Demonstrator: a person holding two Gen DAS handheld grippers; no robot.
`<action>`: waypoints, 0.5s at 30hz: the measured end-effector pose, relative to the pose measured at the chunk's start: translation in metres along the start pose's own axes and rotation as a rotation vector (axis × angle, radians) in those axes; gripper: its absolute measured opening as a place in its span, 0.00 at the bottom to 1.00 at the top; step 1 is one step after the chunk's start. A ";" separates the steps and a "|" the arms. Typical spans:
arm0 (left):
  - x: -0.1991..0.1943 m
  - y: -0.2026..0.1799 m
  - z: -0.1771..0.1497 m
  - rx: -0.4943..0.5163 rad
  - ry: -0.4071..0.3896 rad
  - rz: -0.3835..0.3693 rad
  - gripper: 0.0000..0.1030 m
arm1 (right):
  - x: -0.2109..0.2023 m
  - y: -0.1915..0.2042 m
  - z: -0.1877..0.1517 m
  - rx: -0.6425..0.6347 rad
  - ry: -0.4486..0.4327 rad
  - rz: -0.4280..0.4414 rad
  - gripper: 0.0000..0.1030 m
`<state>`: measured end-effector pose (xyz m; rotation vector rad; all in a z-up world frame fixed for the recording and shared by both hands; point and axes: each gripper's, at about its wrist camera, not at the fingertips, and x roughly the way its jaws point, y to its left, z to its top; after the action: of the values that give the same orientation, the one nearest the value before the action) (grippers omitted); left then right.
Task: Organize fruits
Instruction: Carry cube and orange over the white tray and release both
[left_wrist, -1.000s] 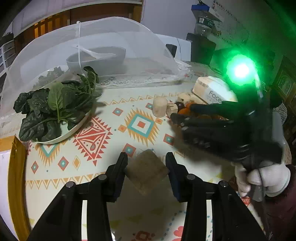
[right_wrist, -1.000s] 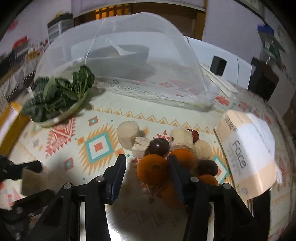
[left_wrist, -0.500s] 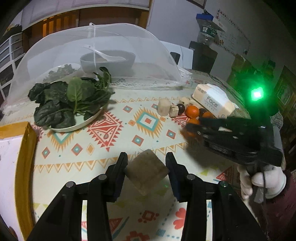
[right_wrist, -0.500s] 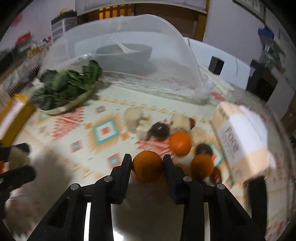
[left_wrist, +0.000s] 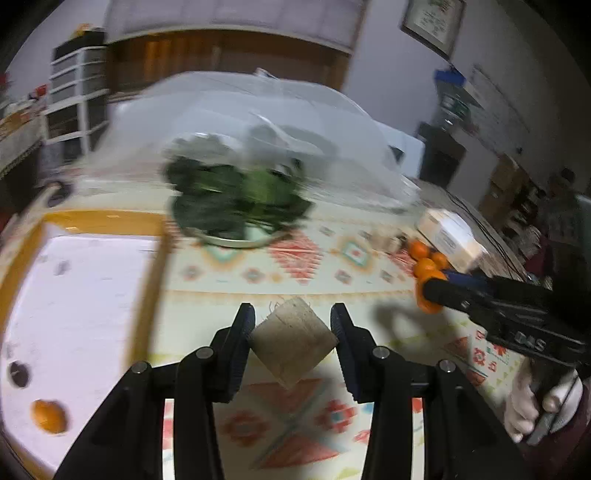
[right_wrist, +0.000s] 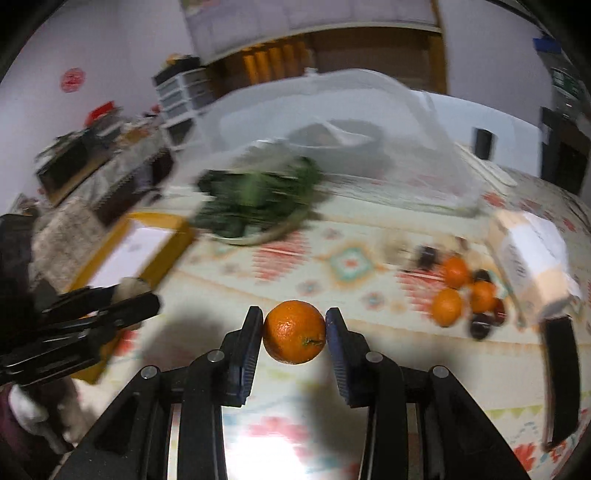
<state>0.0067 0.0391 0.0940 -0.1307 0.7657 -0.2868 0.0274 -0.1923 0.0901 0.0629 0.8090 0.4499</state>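
An orange (right_wrist: 294, 336), round, glossy and dimpled with a small green stem scar, is gripped between the fingers of the right gripper (right_wrist: 294, 332) and held above the patterned worktop (right_wrist: 369, 354). A tan, rough-faced block (left_wrist: 293, 343), turned corner-down, is clamped between the fingers of the left gripper (left_wrist: 293, 341), likewise above the worktop. A cluster of further oranges (right_wrist: 463, 291) mixed with small dark fruits (right_wrist: 480, 326) is seen at the right, just beside a tissue pack (right_wrist: 532, 258). A plate of leafy greens (right_wrist: 255, 199) lies further back, in front of a mesh food cover (right_wrist: 332, 122); both are blurred. Only in the left wrist view is the inside of the yellow-rimmed tray (left_wrist: 155, 266) shown: one orange fruit (left_wrist: 48, 416) and one dark round fruit (left_wrist: 18, 373) lie on its white floor. In that view the right gripper is seen from the side, with the orange partly hidden behind its fingers. In the right wrist view the tray is seen only at a shallow angle, with the left gripper at the left edge.
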 end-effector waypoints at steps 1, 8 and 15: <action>-0.008 0.009 -0.001 -0.012 -0.011 0.015 0.41 | 0.000 0.014 0.002 -0.013 -0.002 0.021 0.37; -0.052 0.078 -0.005 -0.066 -0.053 0.157 0.41 | 0.024 0.116 0.013 -0.122 0.006 0.140 0.37; -0.065 0.151 0.000 -0.135 -0.064 0.287 0.41 | 0.076 0.191 0.012 -0.155 0.063 0.229 0.37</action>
<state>-0.0069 0.2028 0.1039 -0.1550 0.7294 0.0413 0.0121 0.0133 0.0896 -0.0030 0.8302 0.7326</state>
